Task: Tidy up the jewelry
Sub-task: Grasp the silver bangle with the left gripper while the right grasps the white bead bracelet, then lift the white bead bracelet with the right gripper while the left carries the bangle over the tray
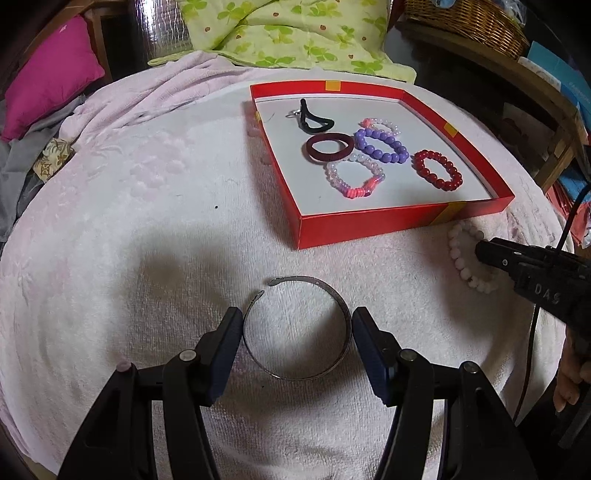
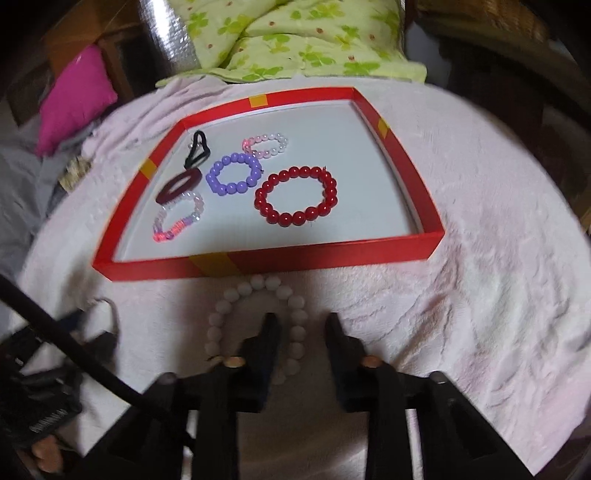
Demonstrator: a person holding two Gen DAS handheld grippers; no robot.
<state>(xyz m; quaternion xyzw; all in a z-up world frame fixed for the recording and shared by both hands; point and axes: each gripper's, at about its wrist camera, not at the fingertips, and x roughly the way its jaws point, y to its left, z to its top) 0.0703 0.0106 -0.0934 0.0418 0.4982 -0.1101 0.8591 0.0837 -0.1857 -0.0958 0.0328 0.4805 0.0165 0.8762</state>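
The left claw (image 1: pixel 297 332) is spread wide around the silver bangle (image 1: pixel 297 328), one finger on each side.

A pale pink, textured towel-like blanket (image 1: pixel 147 229) covers the whole work surface and fills the middle and lower frame in both views. At the top centre a light green quilt with a clover print (image 1: pixel 288 33) lies bunched against its far edge. Beside the quilt, upper left, stands a strip of shiny silver foil-like material (image 1: pixel 162 26). A magenta cushion (image 1: pixel 51 74) sits at the upper left, with grey cloth (image 1: pixel 14 177) below it. A woven wicker basket (image 1: pixel 469 22) occupies the upper right, on wooden furniture (image 1: pixel 554 110). Lighting is dim and indoor.
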